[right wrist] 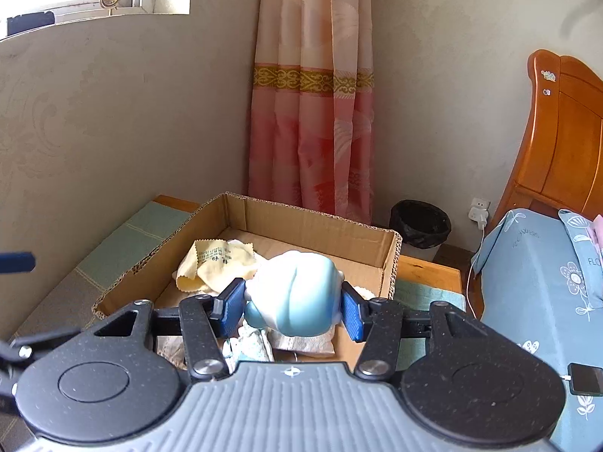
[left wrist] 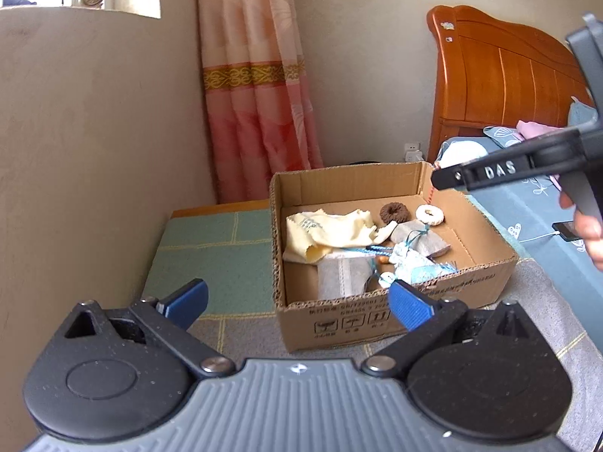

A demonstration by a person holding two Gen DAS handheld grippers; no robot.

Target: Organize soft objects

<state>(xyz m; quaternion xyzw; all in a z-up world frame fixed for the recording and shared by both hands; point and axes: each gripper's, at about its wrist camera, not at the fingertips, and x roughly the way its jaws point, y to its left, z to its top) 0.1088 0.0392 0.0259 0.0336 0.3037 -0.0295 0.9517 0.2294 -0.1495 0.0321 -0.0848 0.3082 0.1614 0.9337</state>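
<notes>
The right gripper (right wrist: 293, 303) is clamped on a soft, rounded pale blue and white plush toy (right wrist: 297, 293); both blue pads press into its sides, and it hangs above the near part of the open brown cardboard box (right wrist: 312, 226), over the things already lying there. Seen from the left wrist, that same tool reaches in from the right edge as a black finger marked DAS, above the box's far right corner, with the person's hand (left wrist: 589, 233) behind it.

The left gripper (left wrist: 297, 303) stands wide apart with nothing between its blue pads (left wrist: 409, 307); its left pad sits over the green quilted mat (left wrist: 211, 248), its right pad just in front of the box's near wall.

Inside the box lie a crumpled pale yellow cloth (left wrist: 328, 231), a brown knitted ring (left wrist: 394, 213), a white knitted ring (left wrist: 429, 214), grey fabric pouches (left wrist: 345, 273) and a light blue tasselled sachet (left wrist: 414, 263). The far strip of the box floor is bare.

The box rests on the mat, its right side near the bed with blue flowered bedding (right wrist: 546, 263). To its left the mat is open up to the beige wall (left wrist: 94, 132). Behind it hang a pink curtain (right wrist: 312, 113) and, by the wooden headboard (right wrist: 565, 143), a black waste bin (right wrist: 420, 222)
</notes>
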